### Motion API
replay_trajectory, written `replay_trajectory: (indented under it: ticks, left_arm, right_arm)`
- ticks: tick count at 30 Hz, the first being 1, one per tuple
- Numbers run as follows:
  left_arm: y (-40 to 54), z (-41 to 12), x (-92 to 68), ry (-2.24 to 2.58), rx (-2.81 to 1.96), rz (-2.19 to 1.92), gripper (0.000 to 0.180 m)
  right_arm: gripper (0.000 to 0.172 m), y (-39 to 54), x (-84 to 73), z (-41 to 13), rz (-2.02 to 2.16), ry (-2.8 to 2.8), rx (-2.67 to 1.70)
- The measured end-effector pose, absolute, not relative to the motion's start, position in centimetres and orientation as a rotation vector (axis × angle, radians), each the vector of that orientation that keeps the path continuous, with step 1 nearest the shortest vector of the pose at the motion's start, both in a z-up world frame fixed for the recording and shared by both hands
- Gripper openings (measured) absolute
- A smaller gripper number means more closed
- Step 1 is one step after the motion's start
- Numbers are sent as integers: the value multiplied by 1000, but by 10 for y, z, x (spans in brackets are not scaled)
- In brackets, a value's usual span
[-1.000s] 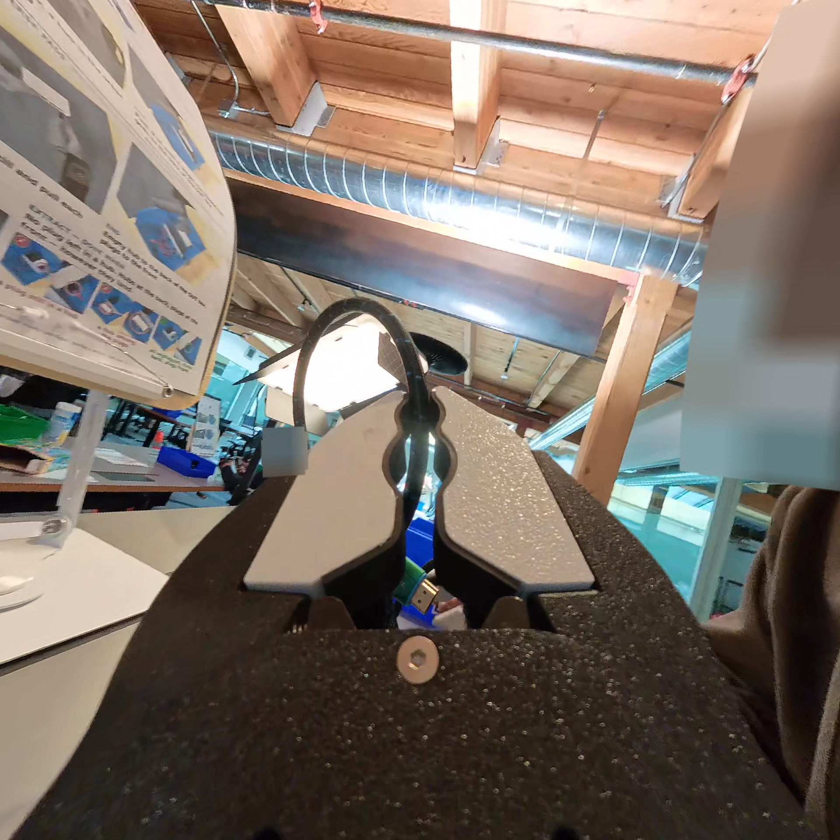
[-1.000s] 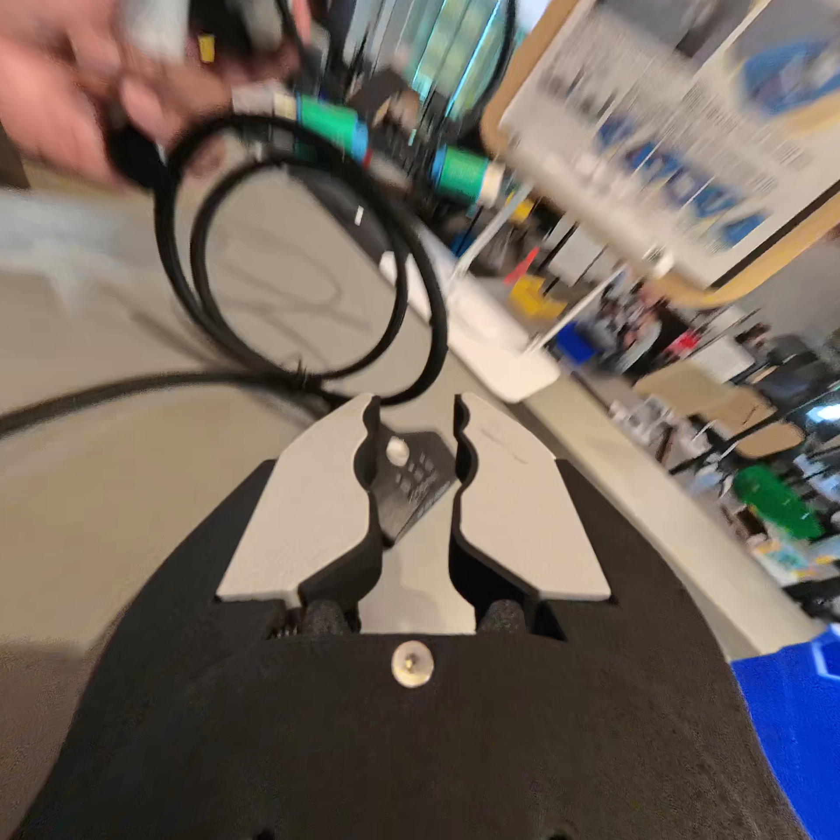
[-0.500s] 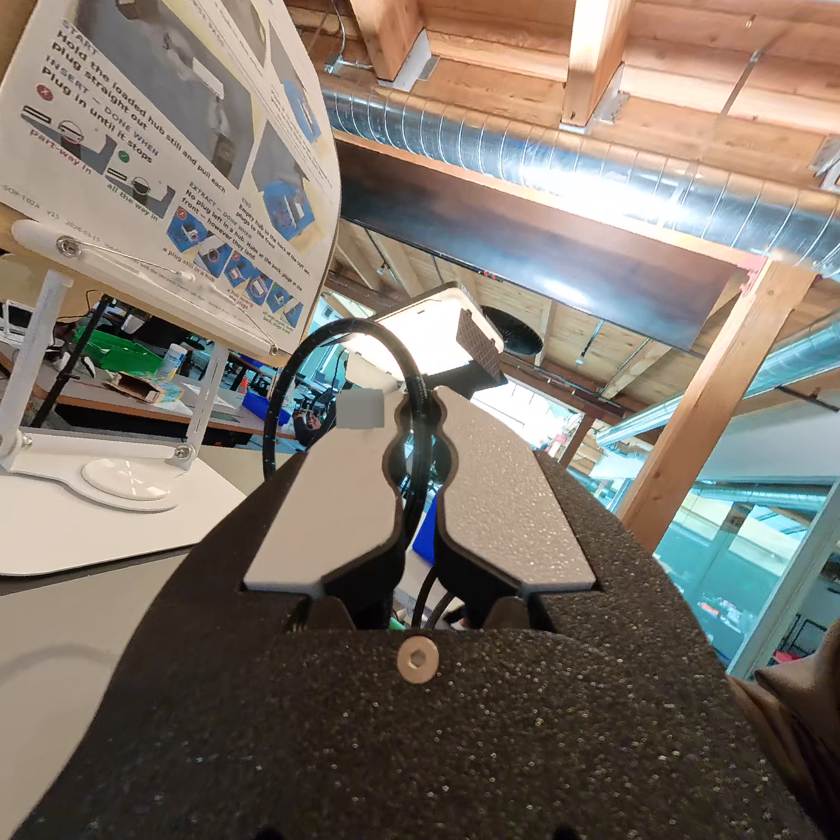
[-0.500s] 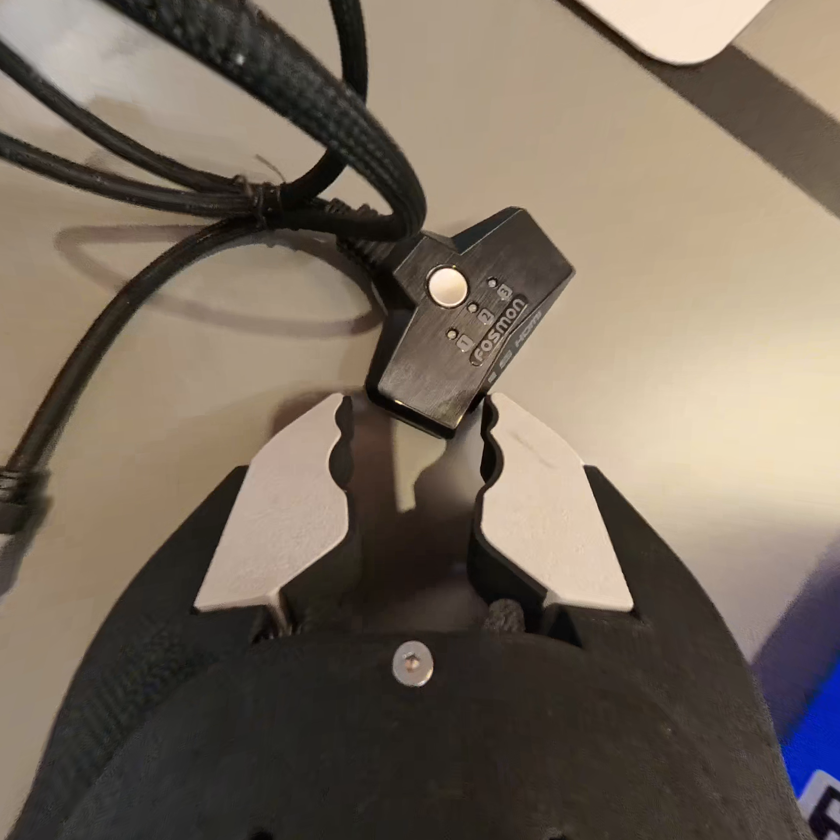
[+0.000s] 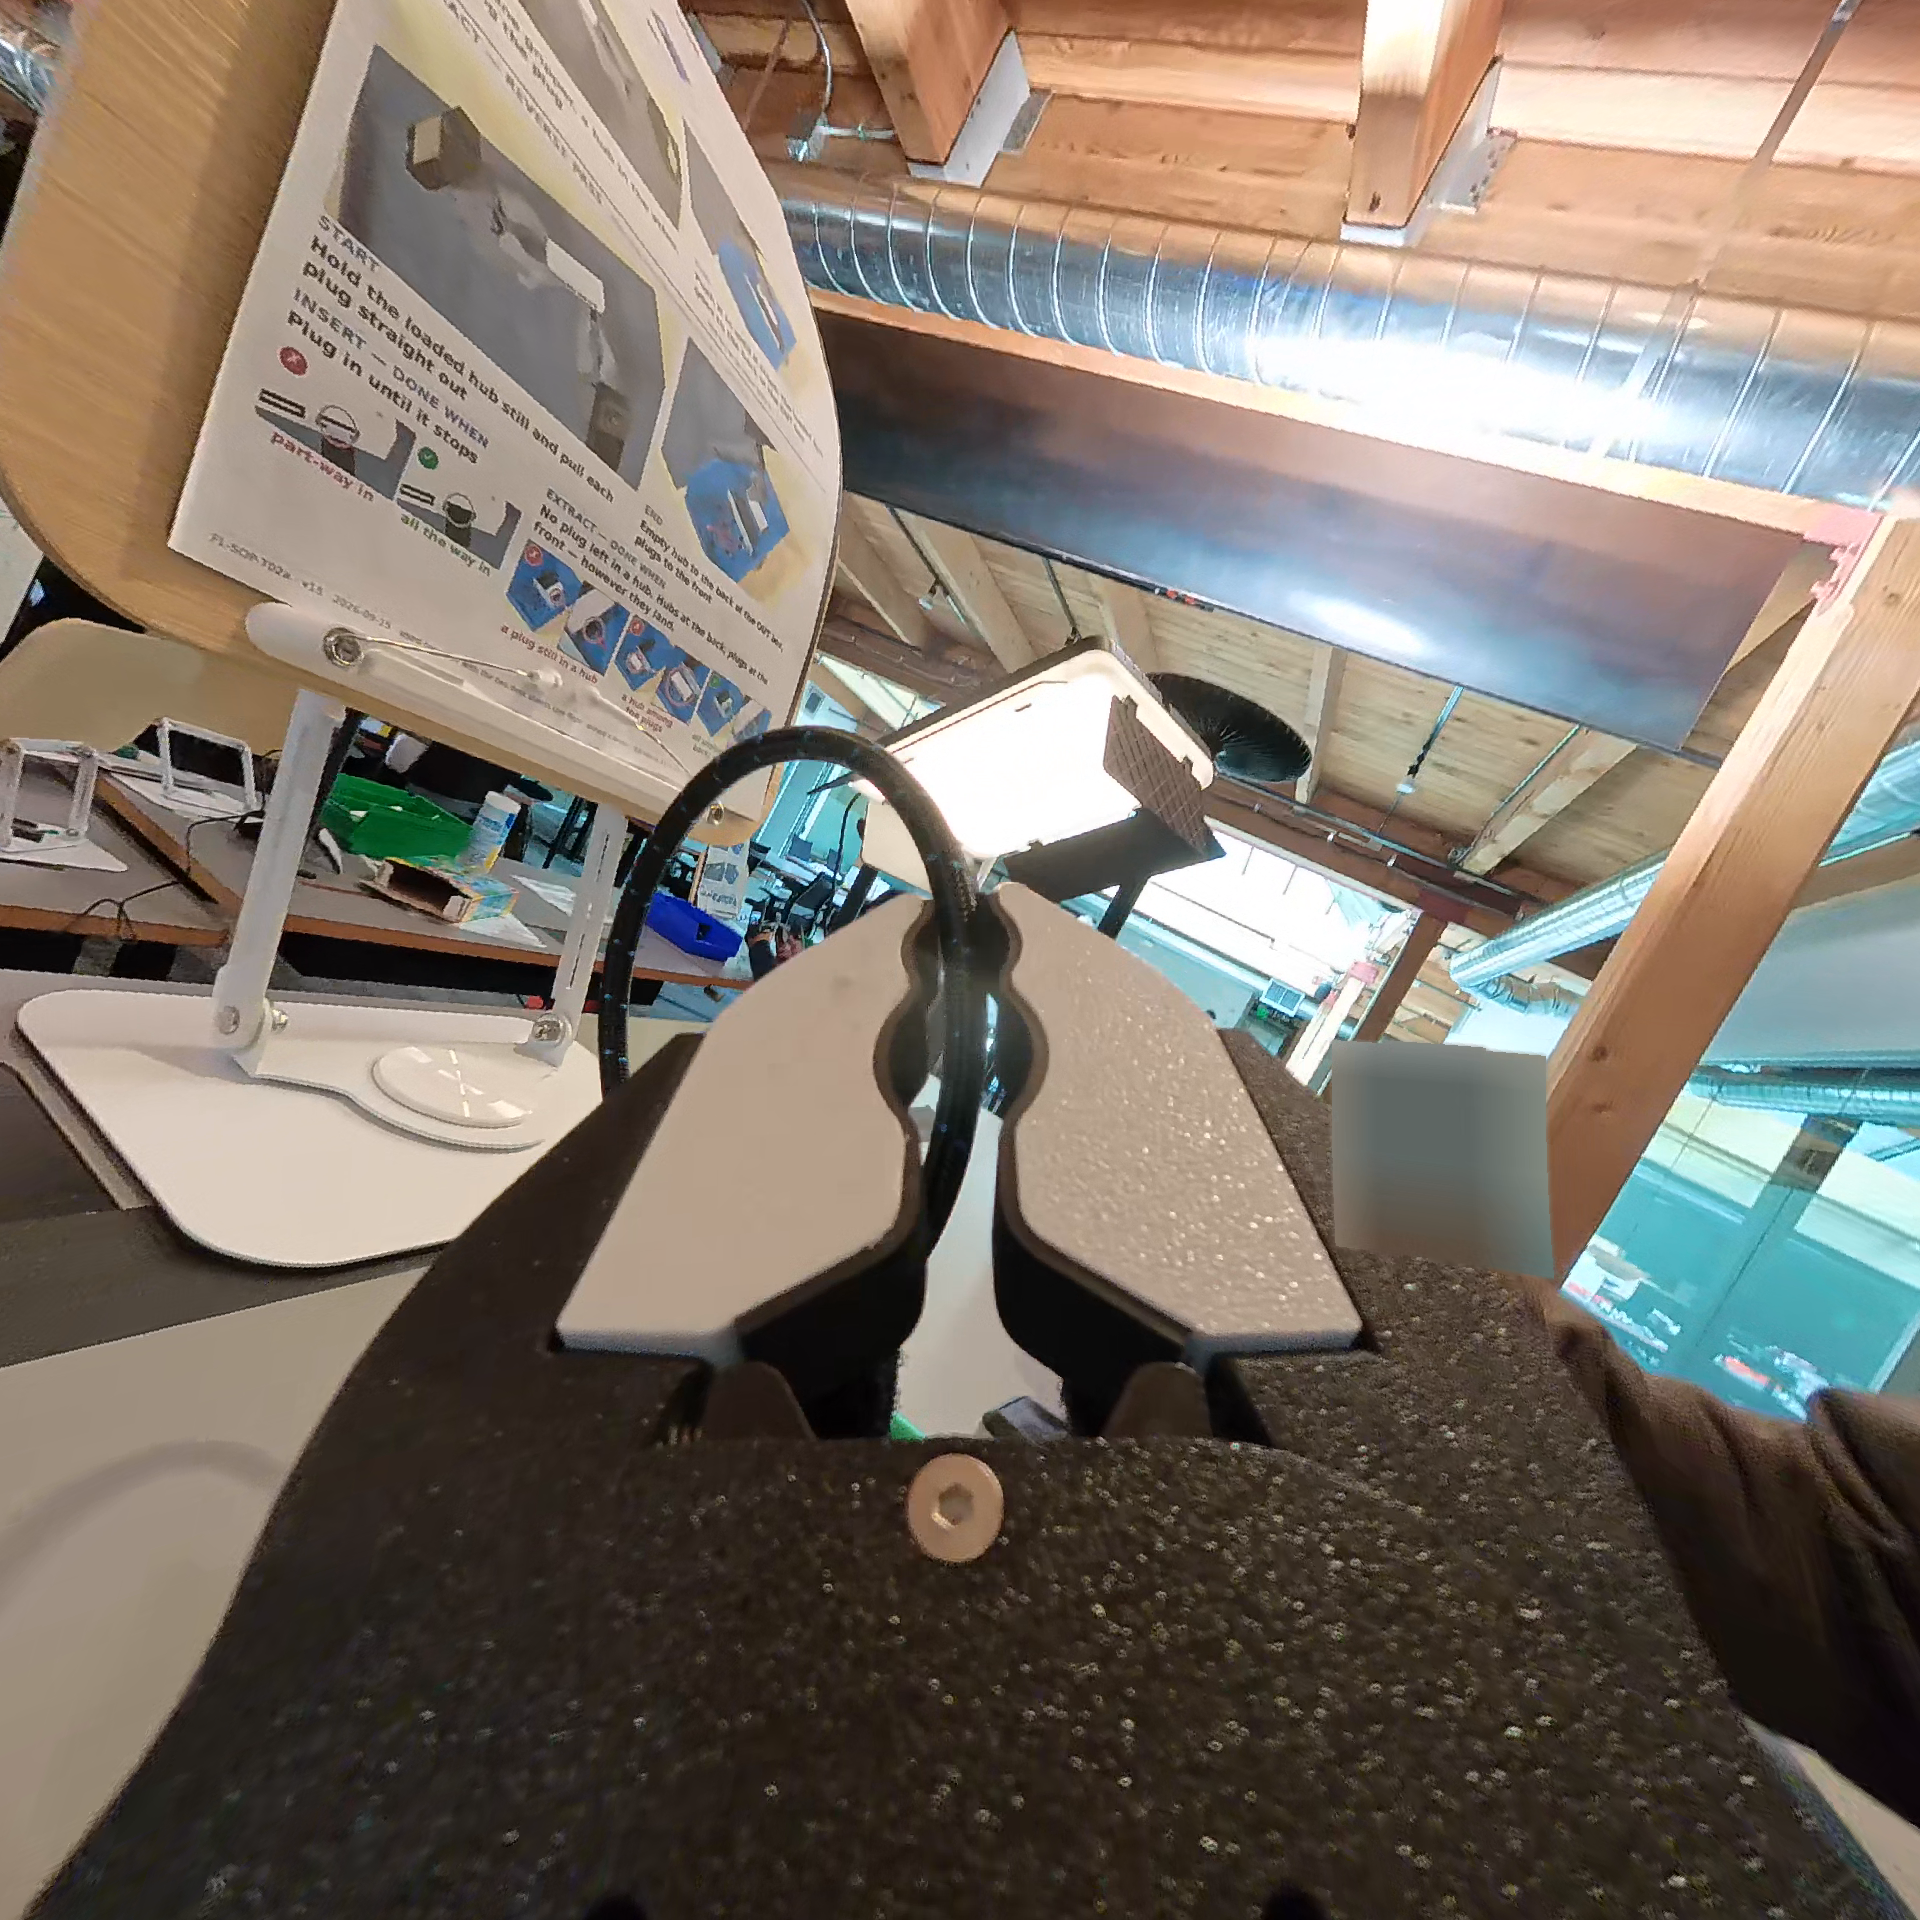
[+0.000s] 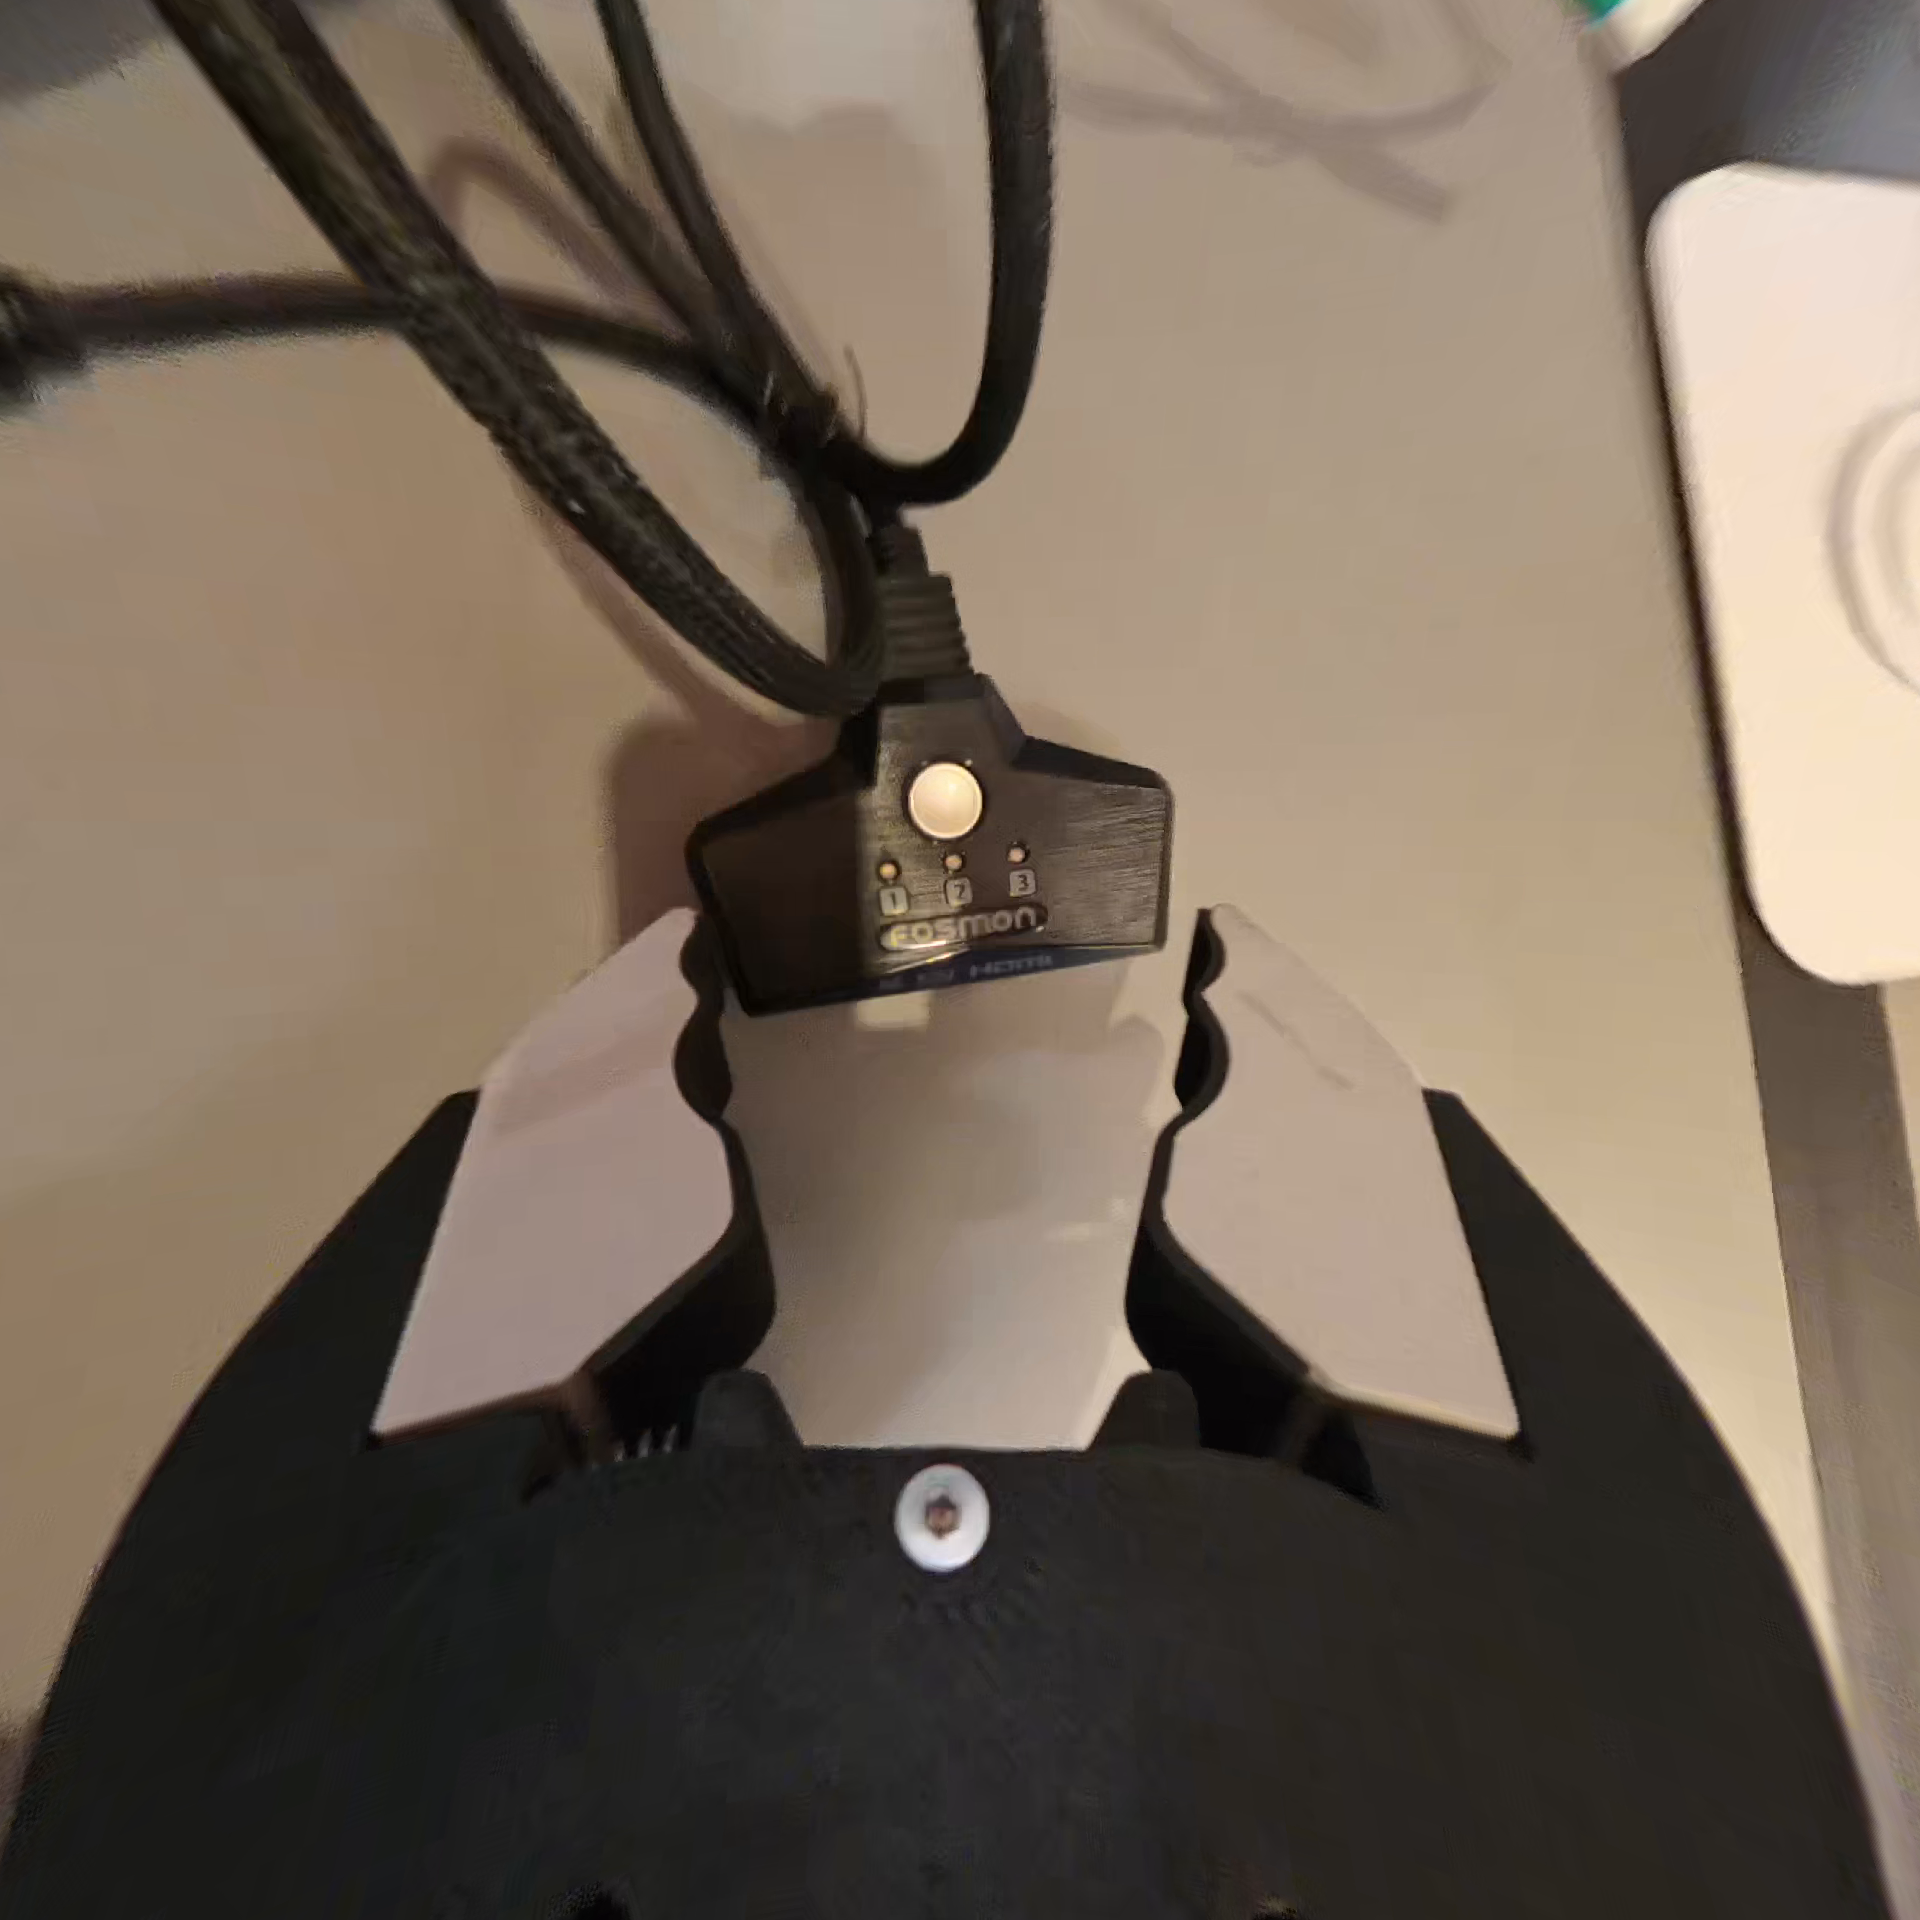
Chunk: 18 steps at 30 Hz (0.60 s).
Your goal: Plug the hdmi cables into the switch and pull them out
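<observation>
My left gripper is shut on a black braided cable. The cable runs up between the pads and loops over to the left, and the gripper is raised and tilted upward. In the right wrist view a black switch box with a round pale button lies on the beige table. My right gripper is open and points down at it. The box's near end stands between the fingertips, with a gap at the right pad. Several black cables run from the box's far end toward the top left.
An instruction board stands on a white stand at the left. Its white base also shows in the right wrist view, at the right edge. A lit lamp panel hangs ahead. A person's brown sleeve is at the right. My right fingertips sit around 25 cm from my left ones.
My right gripper swung down over the switch box and its jaws opened wider, now straddling the box's near end. My left gripper turned a little and kept hold of the cable.
</observation>
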<state>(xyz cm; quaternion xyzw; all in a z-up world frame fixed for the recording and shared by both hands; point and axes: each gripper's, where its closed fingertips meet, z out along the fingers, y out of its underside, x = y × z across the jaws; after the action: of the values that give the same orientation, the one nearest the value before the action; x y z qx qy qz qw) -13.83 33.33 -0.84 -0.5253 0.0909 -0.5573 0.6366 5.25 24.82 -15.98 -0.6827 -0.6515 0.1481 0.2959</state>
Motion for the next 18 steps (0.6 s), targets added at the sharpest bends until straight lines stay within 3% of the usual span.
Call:
replay_trajectory:
  ticks: [2,7,12,18]
  left_arm:
    - [334,-11,-135,224,-1217,-1261,7]
    - [330,-10,-138,221,-1189,-1286,7]
    - [318,-16,-142,201,-1185,-1291,7]
    - [311,-15,-150,213,-1198,-1267,7]
  right_arm:
    - [94,256,54,-171,316,-1896,-1849]
    - [95,256,25,-154,428,-2099,-1805]
    - [108,255,45,-195,247,-2491,-1763]
    - [112,262,45,-202,230,-2289,-1952]
